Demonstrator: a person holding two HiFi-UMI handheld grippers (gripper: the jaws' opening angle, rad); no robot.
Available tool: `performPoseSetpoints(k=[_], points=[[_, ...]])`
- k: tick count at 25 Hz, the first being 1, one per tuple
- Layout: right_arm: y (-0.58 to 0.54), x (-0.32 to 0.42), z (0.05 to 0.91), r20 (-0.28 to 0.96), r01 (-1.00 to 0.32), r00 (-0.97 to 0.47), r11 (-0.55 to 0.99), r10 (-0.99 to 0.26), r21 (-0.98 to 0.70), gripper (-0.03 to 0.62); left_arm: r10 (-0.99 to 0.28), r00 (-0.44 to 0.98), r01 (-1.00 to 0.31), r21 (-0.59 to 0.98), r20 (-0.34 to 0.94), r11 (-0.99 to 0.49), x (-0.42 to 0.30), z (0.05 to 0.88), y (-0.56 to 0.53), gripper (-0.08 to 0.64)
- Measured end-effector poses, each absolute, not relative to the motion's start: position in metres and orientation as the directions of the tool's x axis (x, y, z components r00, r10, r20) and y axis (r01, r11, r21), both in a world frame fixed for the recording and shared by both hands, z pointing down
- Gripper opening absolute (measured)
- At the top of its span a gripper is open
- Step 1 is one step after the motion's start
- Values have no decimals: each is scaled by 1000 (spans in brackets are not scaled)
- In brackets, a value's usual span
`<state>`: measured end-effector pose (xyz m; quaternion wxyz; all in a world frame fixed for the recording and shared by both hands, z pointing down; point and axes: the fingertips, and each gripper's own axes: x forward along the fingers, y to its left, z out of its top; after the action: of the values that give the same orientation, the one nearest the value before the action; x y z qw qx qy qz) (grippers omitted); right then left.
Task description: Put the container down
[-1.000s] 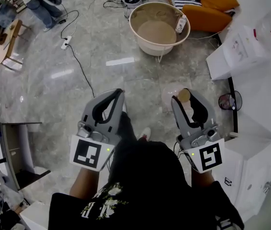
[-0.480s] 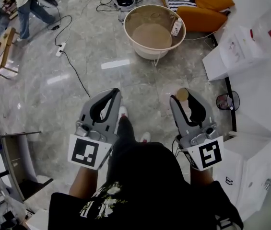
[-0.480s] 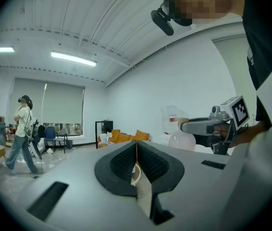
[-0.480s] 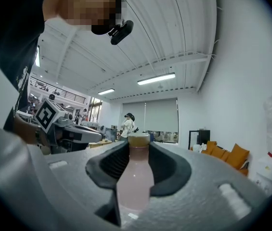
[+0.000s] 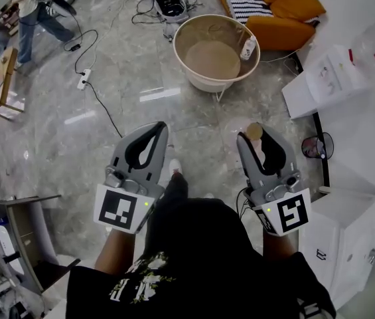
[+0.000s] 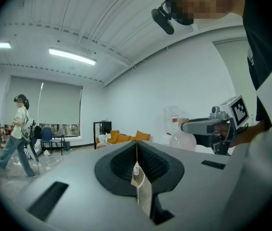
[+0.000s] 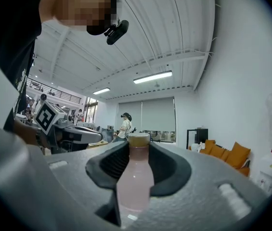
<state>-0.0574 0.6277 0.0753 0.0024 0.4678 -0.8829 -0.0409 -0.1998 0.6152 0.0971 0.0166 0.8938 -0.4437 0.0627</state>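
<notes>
Right gripper (image 5: 259,137) jaws tight on pink container (image 7: 135,177) — left gripper (image 5: 158,130) jaws together

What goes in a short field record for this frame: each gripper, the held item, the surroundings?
Right gripper: shut on a translucent pink plastic bottle with a tan cap, held upright
Left gripper: shut
Bottle status: carried above the ground, not yet put down
Ahead: round beige tub standing on the grey marble floor
</notes>
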Motion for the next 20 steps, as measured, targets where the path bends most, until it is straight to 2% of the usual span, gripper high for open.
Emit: performPoseSetpoints(k=[13,20], points=[[550,-135,82,-38,-844,-534,530,-845,77,118,-798,589,-801,-40,129,-597,-296,100,534,12],[524,-159,87,-37,-862,-504,500,-863,84,118,-786,607,-787,-46,120,-615,-323,105,505,12]])
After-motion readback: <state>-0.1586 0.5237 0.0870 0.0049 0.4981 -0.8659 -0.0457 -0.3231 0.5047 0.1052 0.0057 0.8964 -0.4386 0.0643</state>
